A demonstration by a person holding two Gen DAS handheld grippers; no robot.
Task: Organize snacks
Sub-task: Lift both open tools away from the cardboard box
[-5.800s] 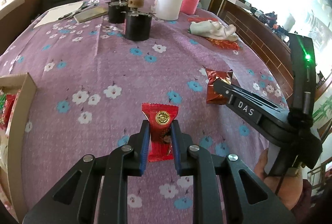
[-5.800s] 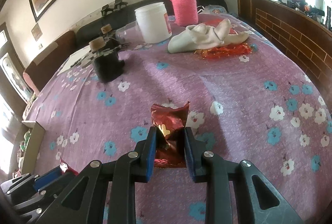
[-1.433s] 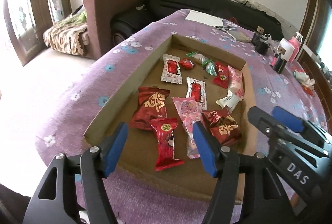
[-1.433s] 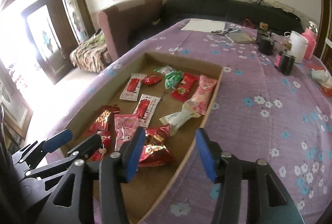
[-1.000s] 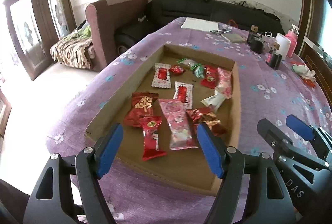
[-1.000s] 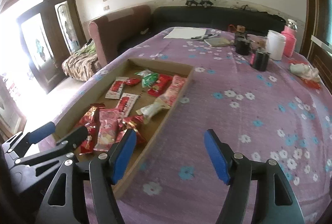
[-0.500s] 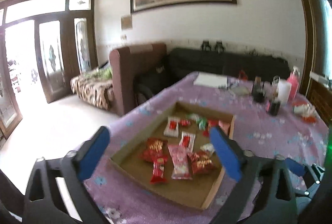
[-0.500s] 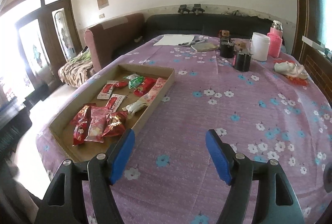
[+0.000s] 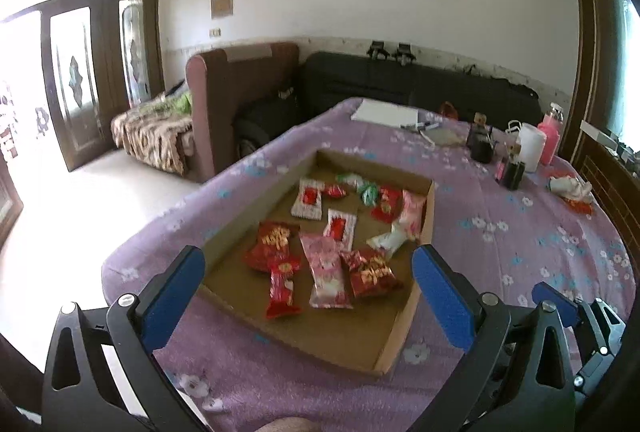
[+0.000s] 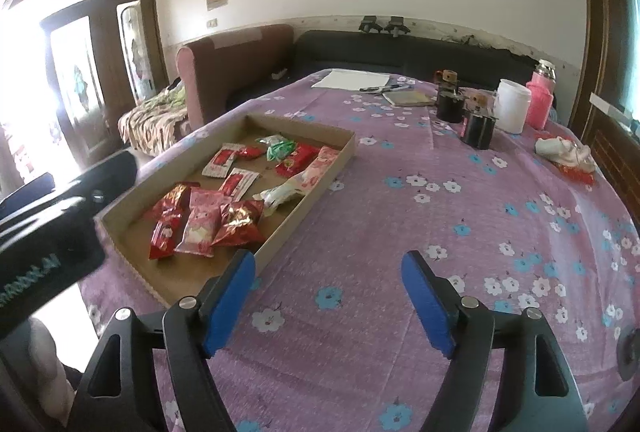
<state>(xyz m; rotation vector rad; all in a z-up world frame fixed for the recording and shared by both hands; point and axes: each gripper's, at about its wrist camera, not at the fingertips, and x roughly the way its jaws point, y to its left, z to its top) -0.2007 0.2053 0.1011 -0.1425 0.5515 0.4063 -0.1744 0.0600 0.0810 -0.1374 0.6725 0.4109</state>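
Purple floral tablecloth (image 10: 460, 192) covered table | cardboard tray (image 10: 316, 168) lay at its left part, snacks (image 10: 200, 220) inside | left gripper (image 9: 308, 296) spread wide, empty, above tray's near end | right gripper (image 10: 328, 296) spread wide, empty, over cloth beside tray

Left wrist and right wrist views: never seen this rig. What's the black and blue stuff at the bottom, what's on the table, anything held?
No robot here: a person holds a two-finger gripper in each hand, with a fisheye camera on each looking forward along the fingers. The black arms with blue pads are those fingers. The left gripper and the right gripper are both open and hold nothing. On the purple flowered tablecloth lies a shallow cardboard tray with wrapped snacks inside, such as a red packet and a pink packet. At the far end stand a white jar, a pink bottle and dark cups.
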